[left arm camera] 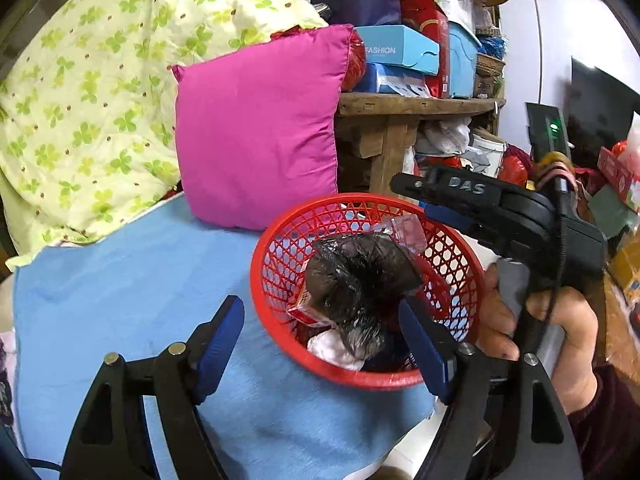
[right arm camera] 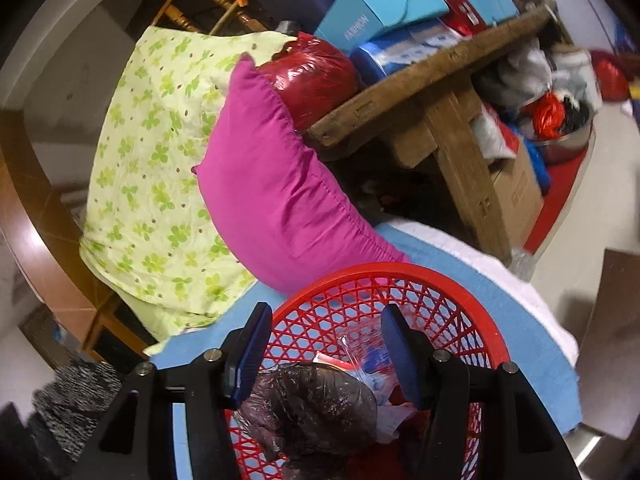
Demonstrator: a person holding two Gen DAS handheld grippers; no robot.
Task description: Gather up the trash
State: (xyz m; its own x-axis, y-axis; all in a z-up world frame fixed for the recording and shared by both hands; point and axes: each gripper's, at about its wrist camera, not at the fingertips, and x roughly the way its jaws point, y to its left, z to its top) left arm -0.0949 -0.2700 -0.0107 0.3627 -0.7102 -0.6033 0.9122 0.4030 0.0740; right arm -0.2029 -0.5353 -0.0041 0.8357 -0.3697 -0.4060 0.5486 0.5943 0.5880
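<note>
A red mesh basket (left arm camera: 460, 276) stands on a blue cloth (left arm camera: 132, 280). In it lie a crumpled dark plastic bag (left arm camera: 360, 276), a clear wrapper (left arm camera: 404, 228), a small red-and-white box (left arm camera: 308, 312) and white paper. My left gripper (left arm camera: 322, 344) is open and empty, its jaws astride the basket's near rim. My right gripper (right arm camera: 326, 354) is open and empty above the basket (right arm camera: 476, 312), over the dark bag (right arm camera: 316, 404) and the clear wrapper (right arm camera: 360, 348). The right gripper's body (left arm camera: 500, 208) shows in the left wrist view, held by a hand.
A magenta cushion (left arm camera: 256, 128) leans behind the basket beside a green-leaf pillow (left arm camera: 88, 92). A wooden bench (left arm camera: 416, 108) piled with blue and red boxes stands to the right. Bags and clutter lie under it. The blue cloth (right arm camera: 520, 320) covers a white pad.
</note>
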